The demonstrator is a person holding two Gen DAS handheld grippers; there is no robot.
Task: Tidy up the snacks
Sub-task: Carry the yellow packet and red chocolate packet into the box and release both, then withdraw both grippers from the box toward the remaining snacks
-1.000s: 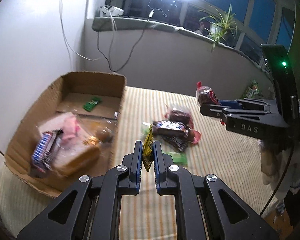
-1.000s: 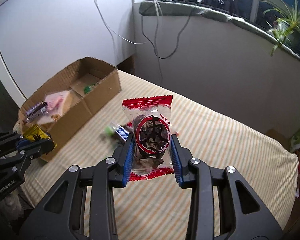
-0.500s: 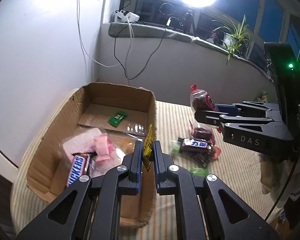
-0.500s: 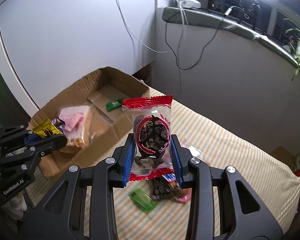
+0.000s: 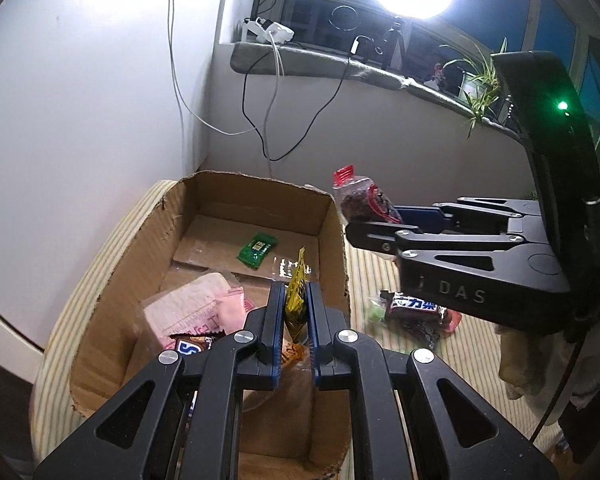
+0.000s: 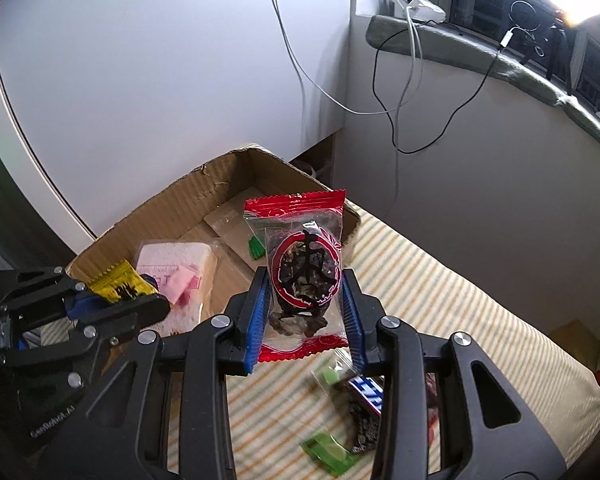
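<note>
Left wrist view: left hand-held gripper (image 5: pixel 294 312) pinches one yellow packet (image 5: pixel 296 300); right hand-held gripper (image 6: pixel 306 312) clamps one red-sealed snack (image 6: pixel 302 276).

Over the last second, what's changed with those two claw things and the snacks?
Both grippers carried their snacks toward the cardboard box: the left gripper now holds its yellow packet above the box's inside, and the right gripper brought the red-edged packet close to the box's rim. Nothing was released; both grips stayed shut.

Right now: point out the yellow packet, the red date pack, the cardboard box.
yellow packet (image 5: pixel 296 300), left wrist view, crinkled middle between the pads.
red date pack (image 6: pixel 304 276), right wrist view, printed round label.
cardboard box (image 5: pixel 260 196), left wrist view, far inner wall.
</note>
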